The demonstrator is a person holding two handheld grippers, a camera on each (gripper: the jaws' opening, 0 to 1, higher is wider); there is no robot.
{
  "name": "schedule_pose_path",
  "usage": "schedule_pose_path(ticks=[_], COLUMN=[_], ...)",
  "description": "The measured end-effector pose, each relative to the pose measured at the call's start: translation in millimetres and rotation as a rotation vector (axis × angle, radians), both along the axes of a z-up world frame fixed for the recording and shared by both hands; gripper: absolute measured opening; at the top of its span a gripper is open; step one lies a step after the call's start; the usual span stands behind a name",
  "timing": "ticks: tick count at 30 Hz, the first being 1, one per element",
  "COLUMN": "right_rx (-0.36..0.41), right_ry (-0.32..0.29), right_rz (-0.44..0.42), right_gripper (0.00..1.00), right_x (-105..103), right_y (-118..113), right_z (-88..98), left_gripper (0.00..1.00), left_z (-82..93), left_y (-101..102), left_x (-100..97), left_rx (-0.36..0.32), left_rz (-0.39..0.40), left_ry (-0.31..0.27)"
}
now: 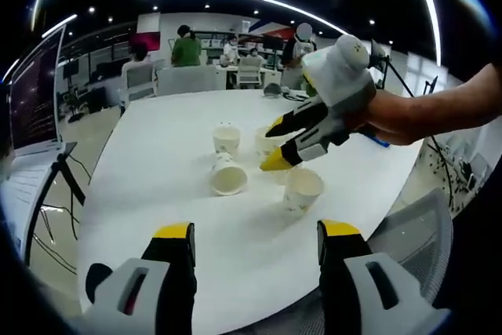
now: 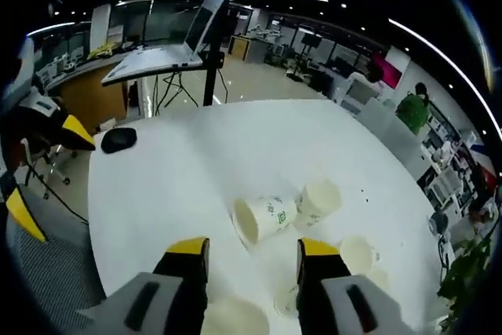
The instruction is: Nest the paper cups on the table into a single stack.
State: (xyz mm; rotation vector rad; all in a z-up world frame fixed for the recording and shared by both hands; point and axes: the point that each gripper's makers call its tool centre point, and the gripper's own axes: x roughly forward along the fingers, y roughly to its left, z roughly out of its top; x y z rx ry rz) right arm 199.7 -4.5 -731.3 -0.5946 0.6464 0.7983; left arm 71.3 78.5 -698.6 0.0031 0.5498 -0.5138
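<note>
Several white paper cups stand on the round white table (image 1: 149,154). In the left gripper view one upright cup (image 1: 226,140) is behind a cup lying on its side (image 1: 227,178), and another upright cup (image 1: 302,188) stands to the right. My right gripper (image 1: 276,145) hovers open above them, partly hiding a further cup (image 1: 265,143). My left gripper (image 1: 256,233) is open and empty at the near edge. In the right gripper view my right gripper (image 2: 252,249) is open over the lying cup (image 2: 263,219), with upright cups (image 2: 320,198) (image 2: 357,255) beyond and one cup (image 2: 231,315) beneath it.
A laptop on a stand (image 2: 169,52) is beside the table, and a black mouse (image 2: 119,140) lies near the table's rim. Grey chairs (image 1: 188,80) line the far side, with people at desks behind. Another chair (image 1: 423,225) is at the near right.
</note>
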Motion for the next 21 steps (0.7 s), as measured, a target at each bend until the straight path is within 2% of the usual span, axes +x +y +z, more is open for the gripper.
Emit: schedule_pose_path(ticks=[6, 10, 21], right_rx=[-0.047, -0.059, -0.127], right_ry=[-0.009, -0.007, -0.009], right_rz=[-0.001, -0.012, 0.02], right_gripper=[0.54, 0.54, 0.53], right_x=[9.8, 17.0, 32.0], right_y=[7.7, 10.7, 20.7], right_z=[-8.3, -10.0, -31.1], left_gripper=[0.62, 0.62, 0.62], left_z=[-0.6, -1.0, -5.1], left_y=[2.5, 5.4, 16.1], left_x=[1.3, 1.3, 0.9], left_rx=[-0.01, -0.017, -0.027], left_rz=[0.003, 0.007, 0.019], left_ry=[0.0, 0.001, 0.007])
